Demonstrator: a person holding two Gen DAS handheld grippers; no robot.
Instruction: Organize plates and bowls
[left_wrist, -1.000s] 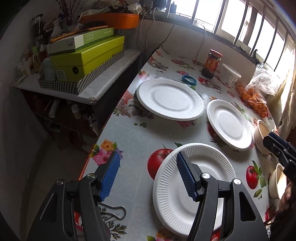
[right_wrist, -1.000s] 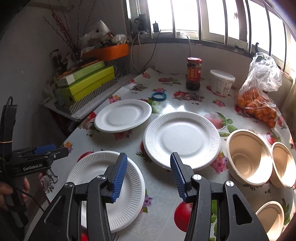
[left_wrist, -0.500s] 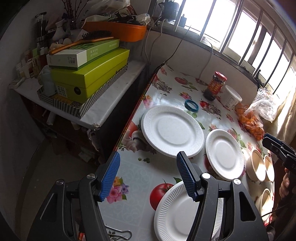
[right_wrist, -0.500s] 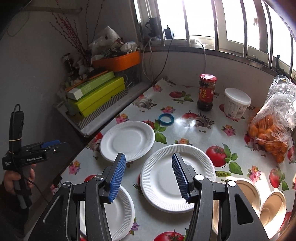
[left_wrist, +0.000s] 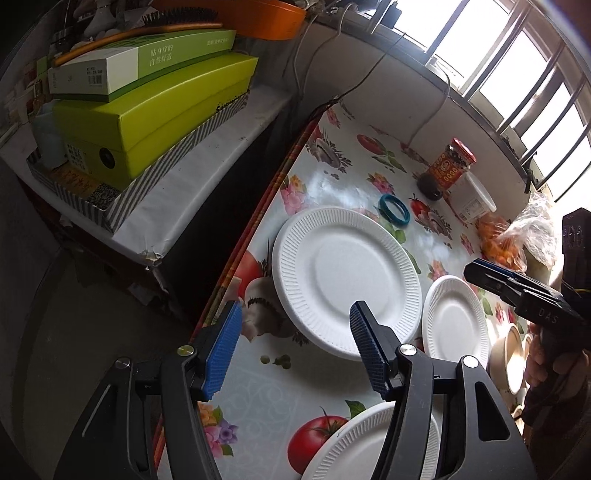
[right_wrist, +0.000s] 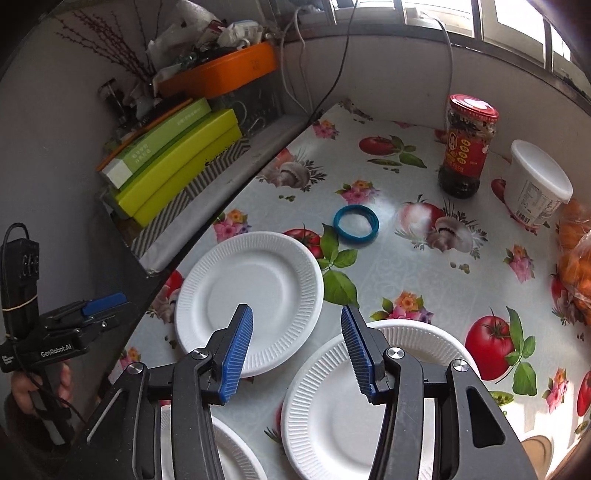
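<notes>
both grippers' blue fingers (left_wrist: 223, 350) stand apart, closing lately, nothing between: left gripper (left_wrist: 295, 349), right gripper (right_wrist: 297, 349). three white plates lie apart on the floral table (right_wrist: 406, 258): near (right_wrist: 236, 454), middle (right_wrist: 351, 402), far (right_wrist: 251, 295). beyond, one blue ring (right_wrist: 356, 225), one jar (right_wrist: 465, 147), one tub (right_wrist: 535, 184).

We see three white ribbed foam plates, the far white plate (right_wrist: 255, 295), the middle white plate (right_wrist: 343, 410) and the near white plate (left_wrist: 354, 446), on a surface (right_wrist: 406, 295) in pale oilcloth printed with red tomatoes, pink flowers and green leaves. Each black claw carries blue ridged pads (left_wrist: 221, 354). A teal ring (right_wrist: 356, 225) lies by a red-labelled dark jar (right_wrist: 465, 147) and a white tub (right_wrist: 535, 184). Lime-green boxes (left_wrist: 155, 114) sit on a grey-striped tray (left_wrist: 122, 199), an orange basin (right_wrist: 221, 70) behind.
</notes>
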